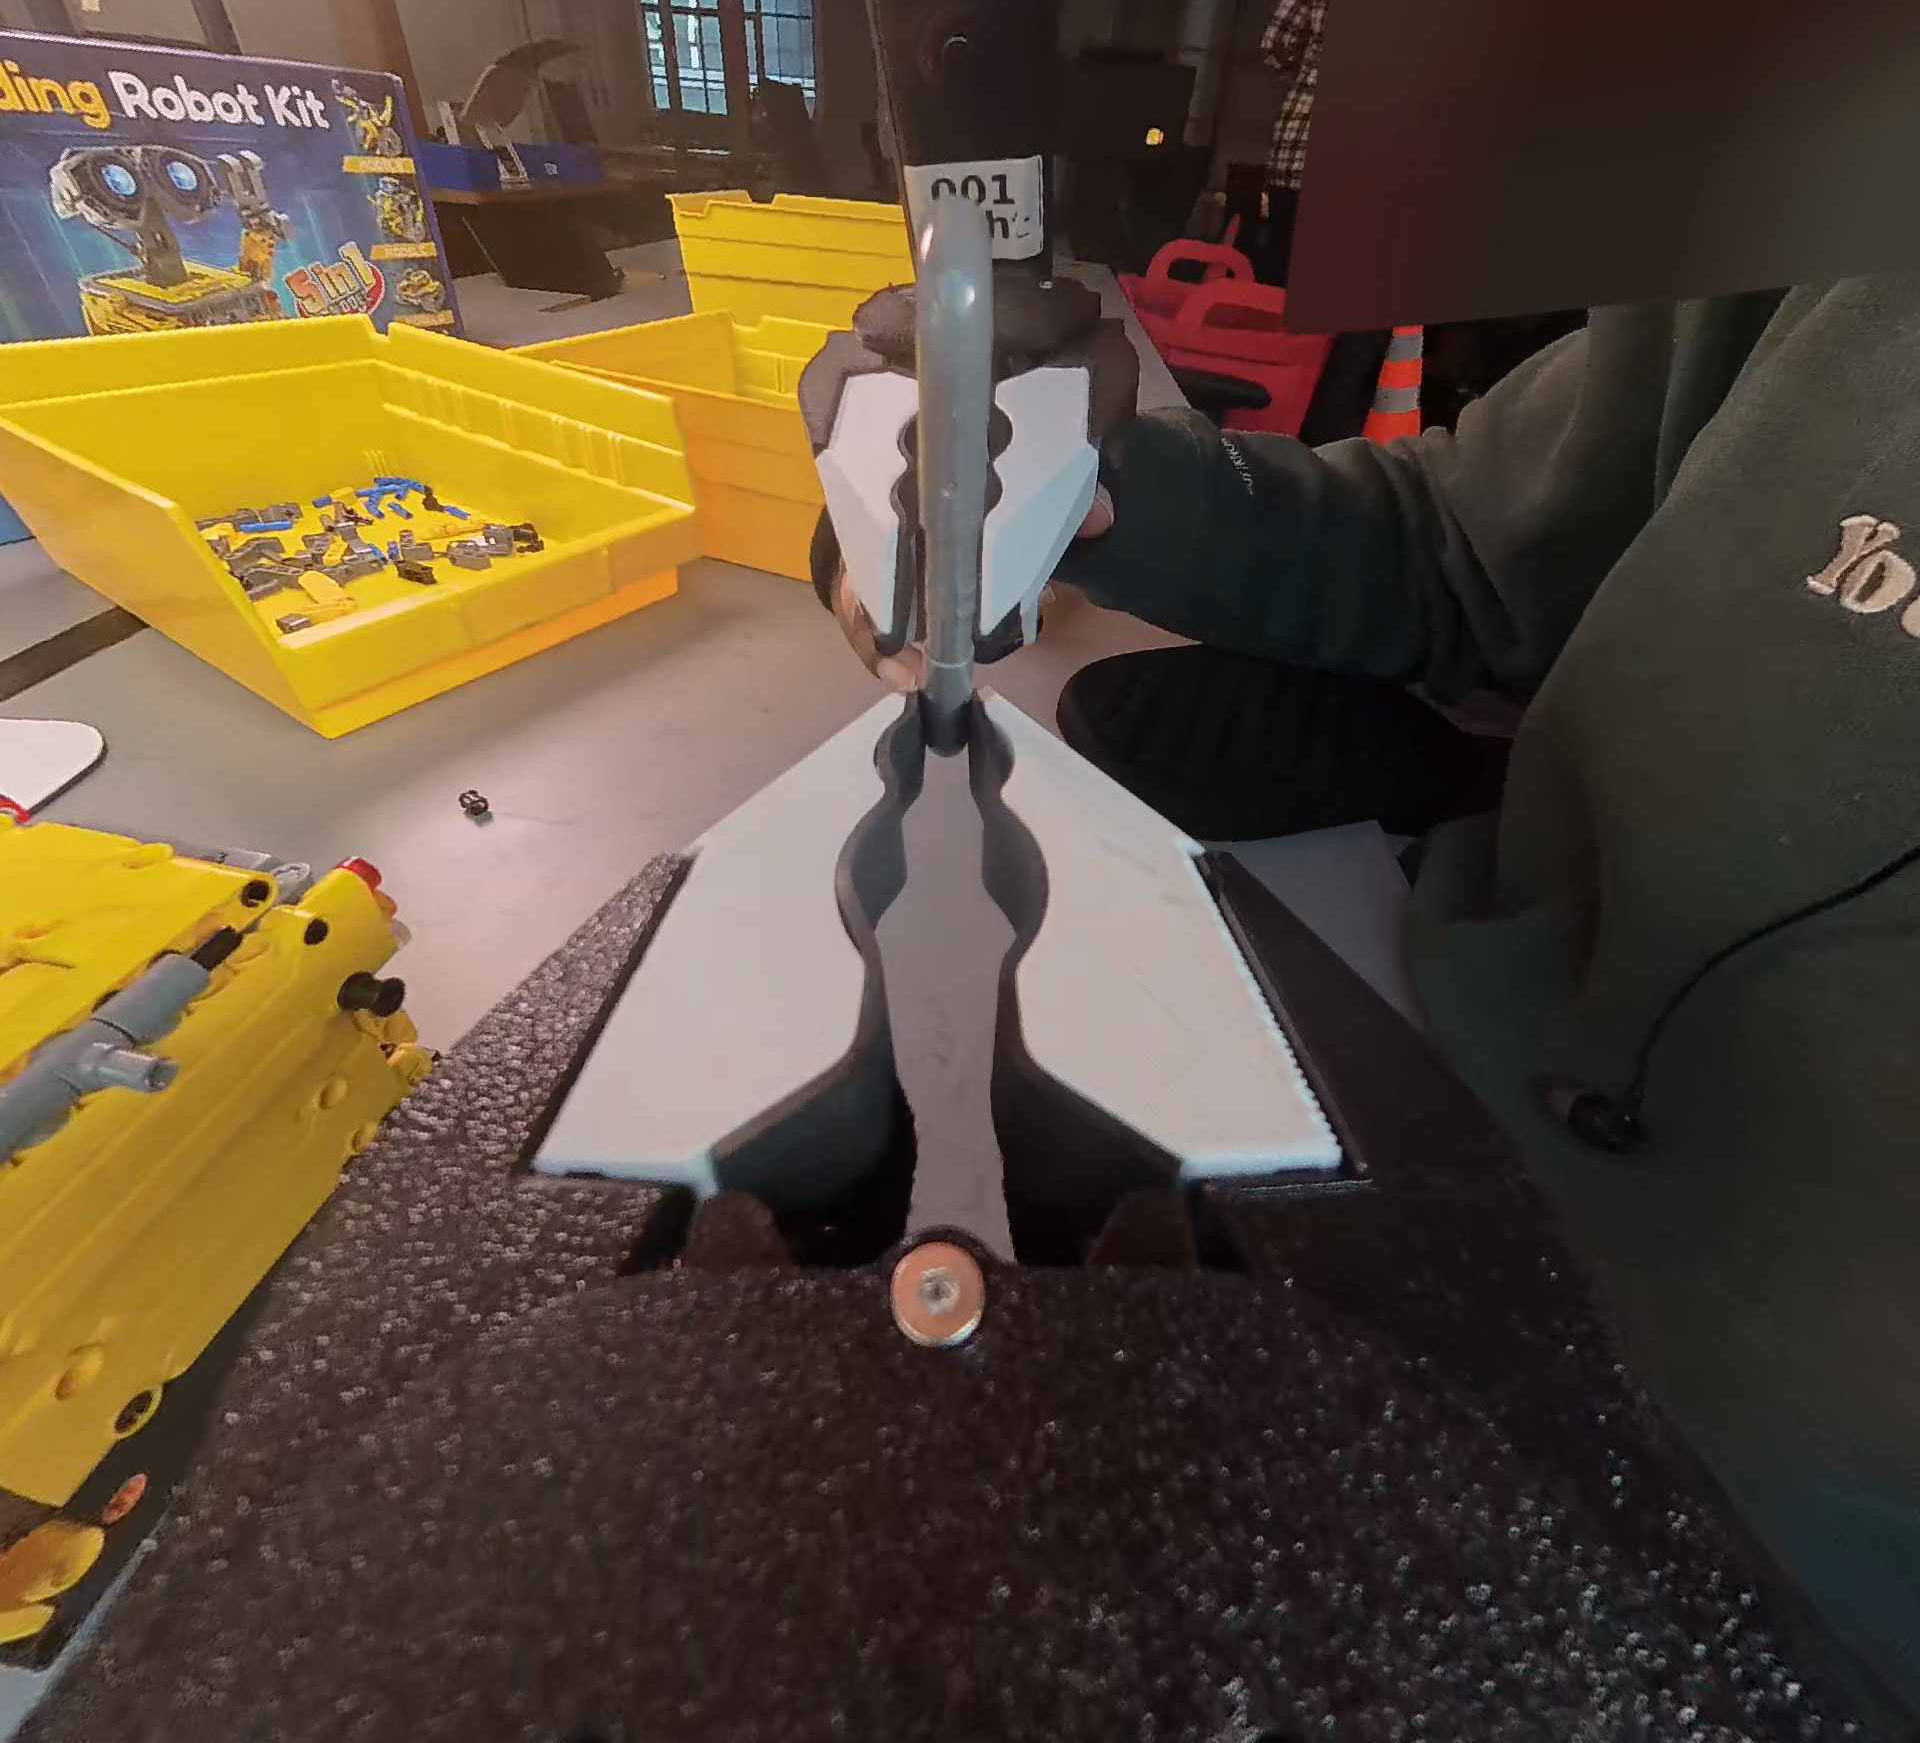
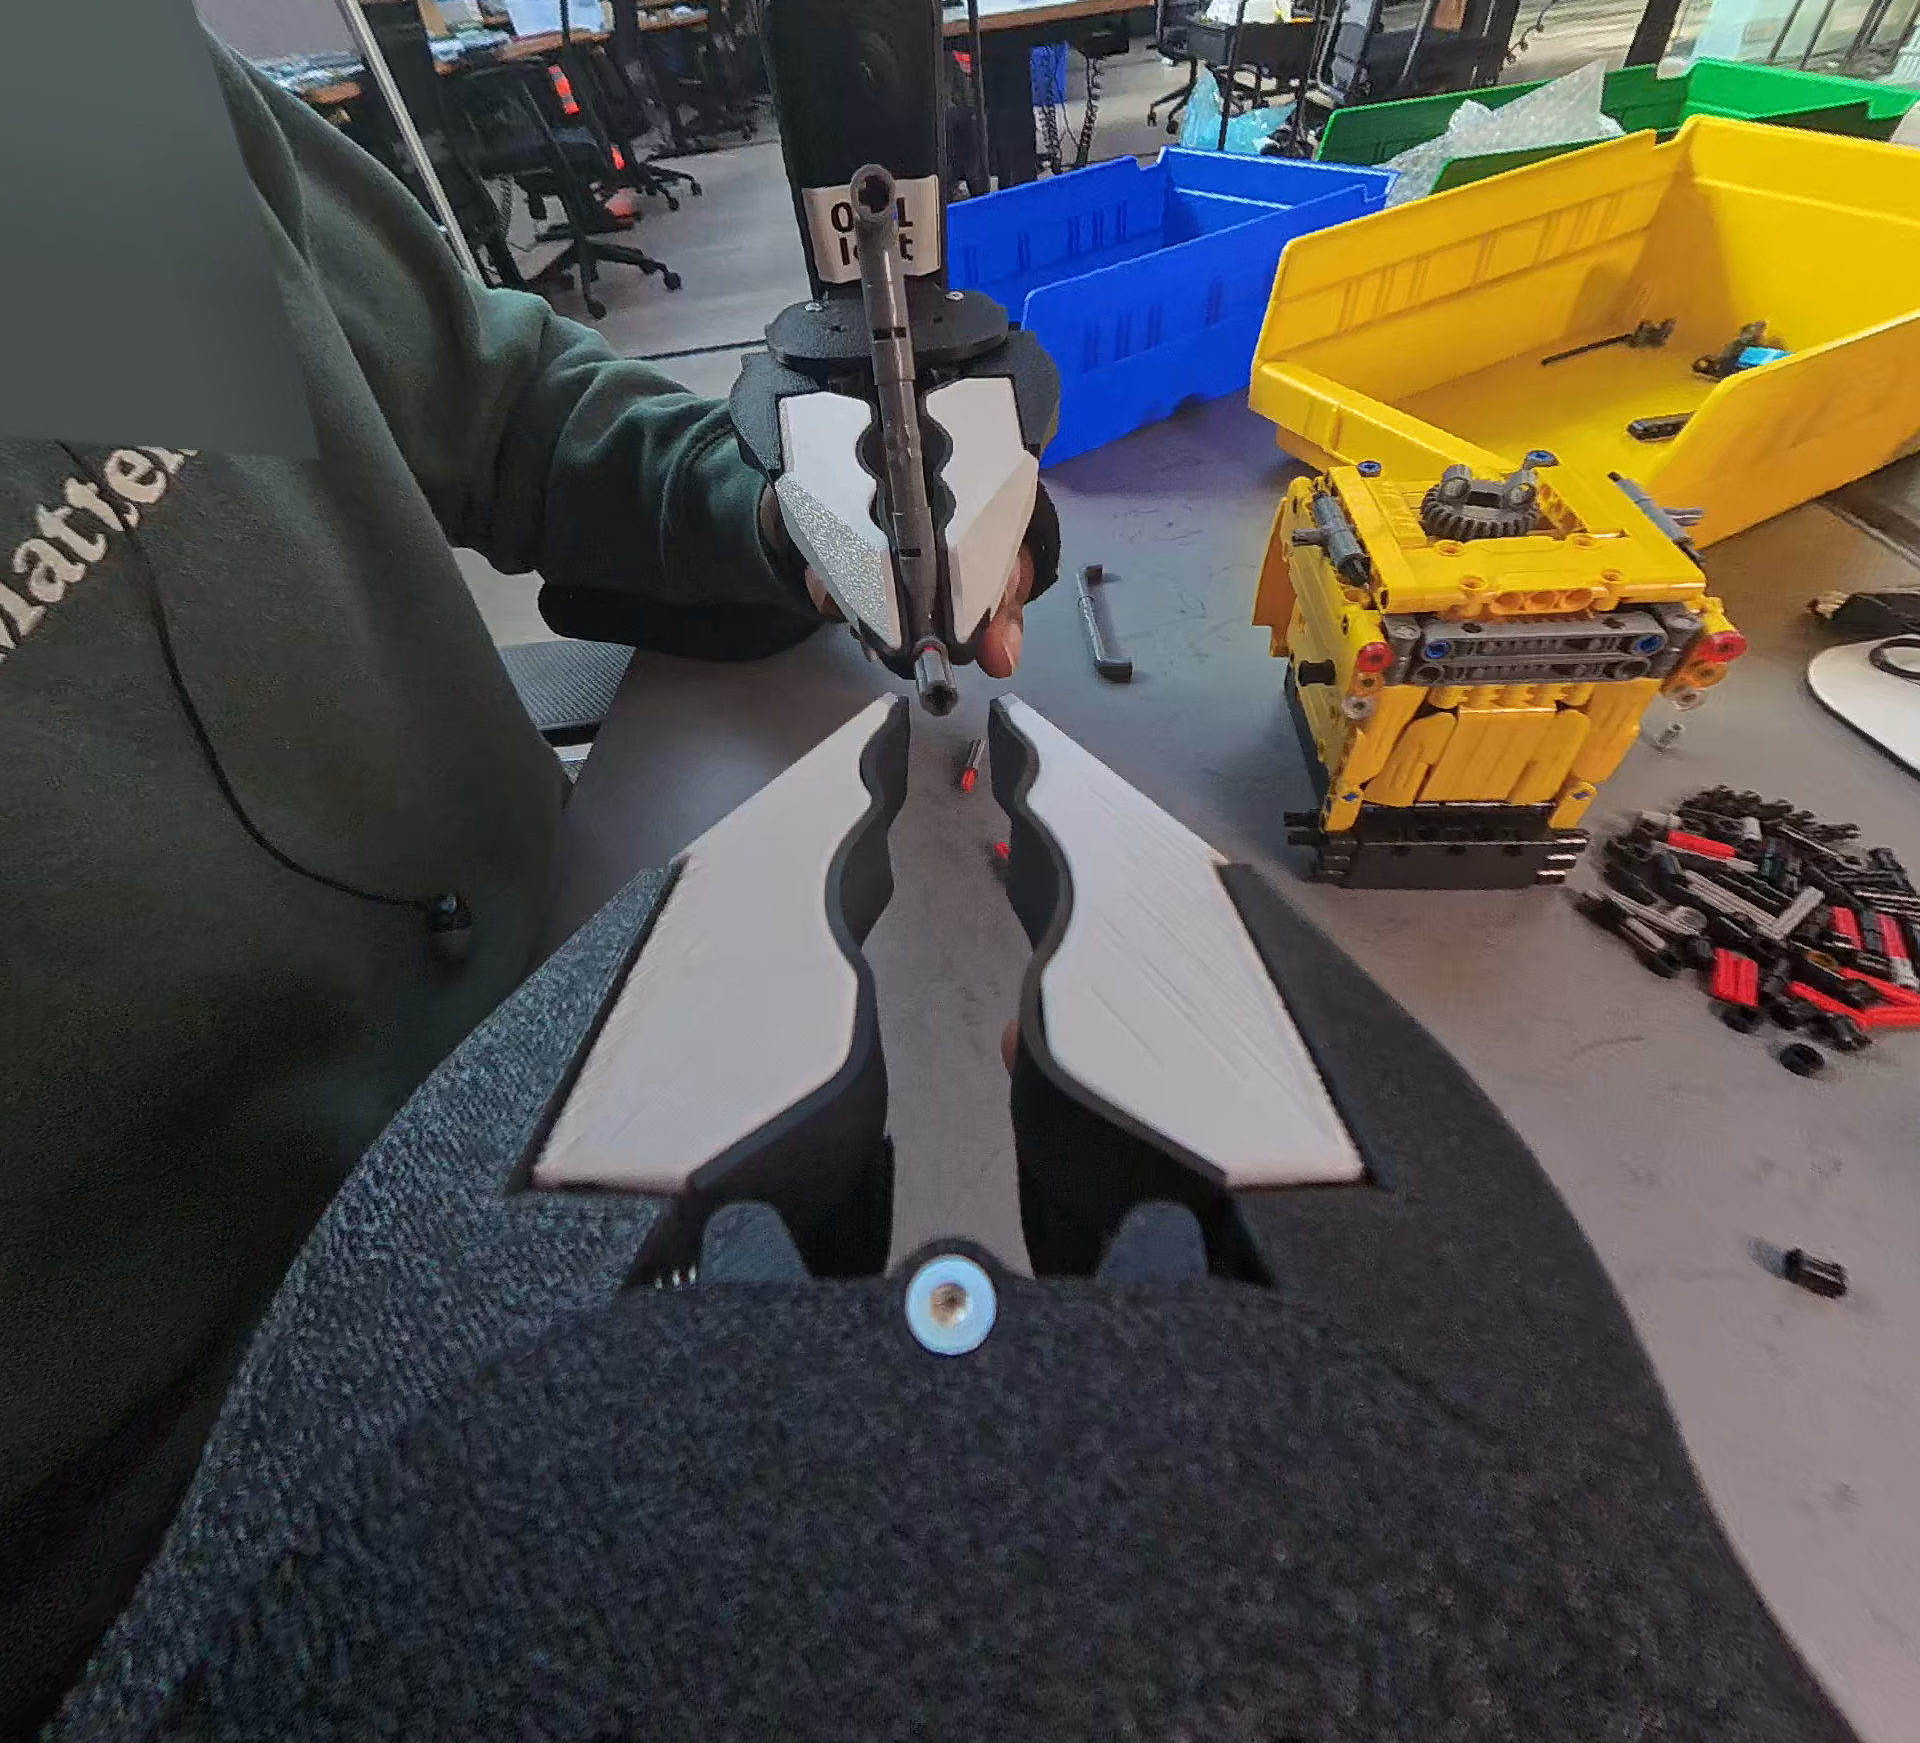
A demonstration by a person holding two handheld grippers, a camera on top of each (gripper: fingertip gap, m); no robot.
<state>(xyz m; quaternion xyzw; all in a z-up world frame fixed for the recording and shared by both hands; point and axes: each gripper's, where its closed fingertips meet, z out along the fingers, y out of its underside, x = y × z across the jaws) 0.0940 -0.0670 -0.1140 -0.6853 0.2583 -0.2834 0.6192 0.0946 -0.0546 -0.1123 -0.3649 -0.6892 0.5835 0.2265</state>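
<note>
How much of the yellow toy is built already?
Done: the yellow model stands as a blocky body with a gear on top. In hand: the left hand-held gripper is shut on a grey rod; the right hand-held gripper is open close to it. Left: probably plenty, since a pile of black and red pieces lies loose and more sit in a yellow bin.

Toy truck model (image 2: 1475,665) sits on the counter (image 2: 1195,550), loose parts pile (image 2: 1787,924) just beside it toward the near edge. Bin (image 2: 1507,291) with a few parts behind the model, another bin (image 2: 1122,280) beside that one. Small rod (image 2: 1101,623) lies between model and person's sleeve (image 2: 582,446).
</note>
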